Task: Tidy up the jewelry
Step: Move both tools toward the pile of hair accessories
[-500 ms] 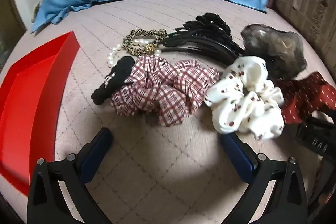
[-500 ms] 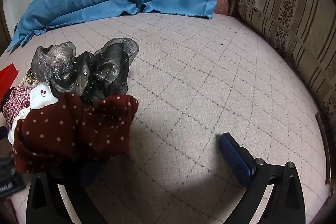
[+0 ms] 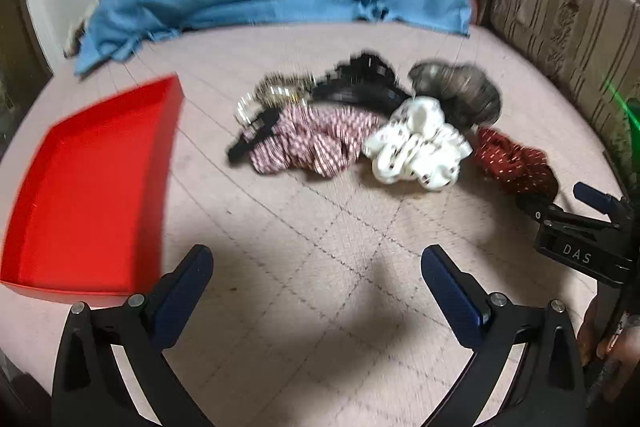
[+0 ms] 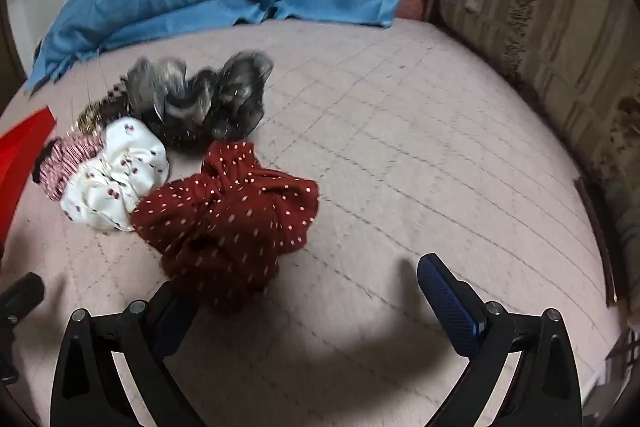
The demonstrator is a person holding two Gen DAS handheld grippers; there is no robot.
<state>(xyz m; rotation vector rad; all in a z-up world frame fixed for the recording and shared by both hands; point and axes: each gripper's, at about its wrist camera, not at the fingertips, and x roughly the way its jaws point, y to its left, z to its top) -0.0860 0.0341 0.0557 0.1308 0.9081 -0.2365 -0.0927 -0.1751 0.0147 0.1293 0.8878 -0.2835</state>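
Four scrunchies [image 3: 418,147], one black claw clip [image 3: 360,83], one red tray [image 3: 92,187].

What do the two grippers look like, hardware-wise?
Both match: the left gripper and right gripper have black plastic arms with triangular cutouts, silver bolts at the joints and dark blue textured pads. Seen from the left camera, the right gripper's body carries white "DAS" lettering. No cables visible.
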